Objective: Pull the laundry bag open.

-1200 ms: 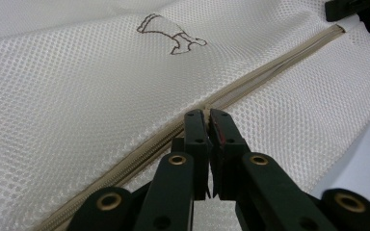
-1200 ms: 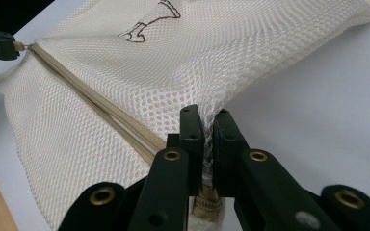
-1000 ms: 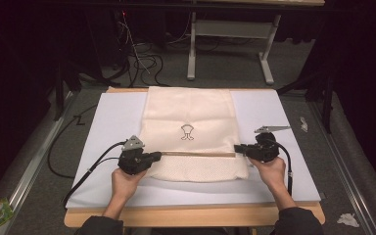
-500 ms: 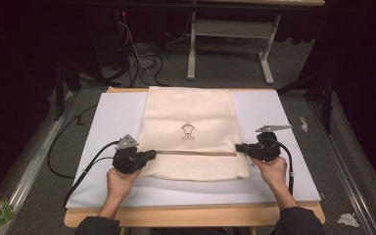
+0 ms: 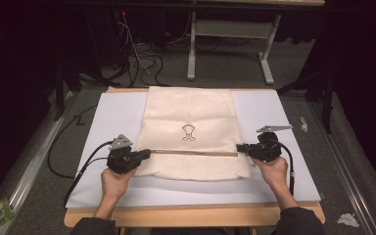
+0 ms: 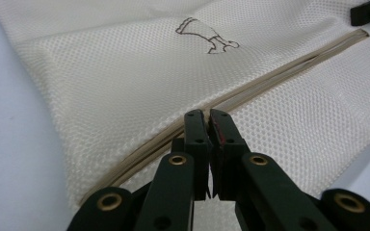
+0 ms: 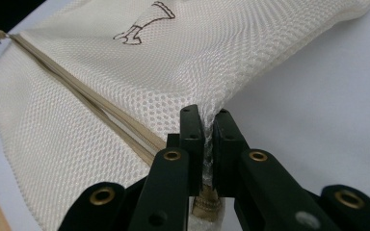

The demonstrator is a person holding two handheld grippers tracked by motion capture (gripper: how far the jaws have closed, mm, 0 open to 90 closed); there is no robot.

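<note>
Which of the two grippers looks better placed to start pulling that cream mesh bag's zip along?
Probably the right gripper: its jaws are shut on the cream mesh bag beside a brass piece, maybe the zip pull. The left gripper sits shut at the beige zip's other end, seemingly anchoring it.

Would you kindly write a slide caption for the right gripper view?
Right gripper pinches the cream mesh bag at its edge beside the zipper.
</note>
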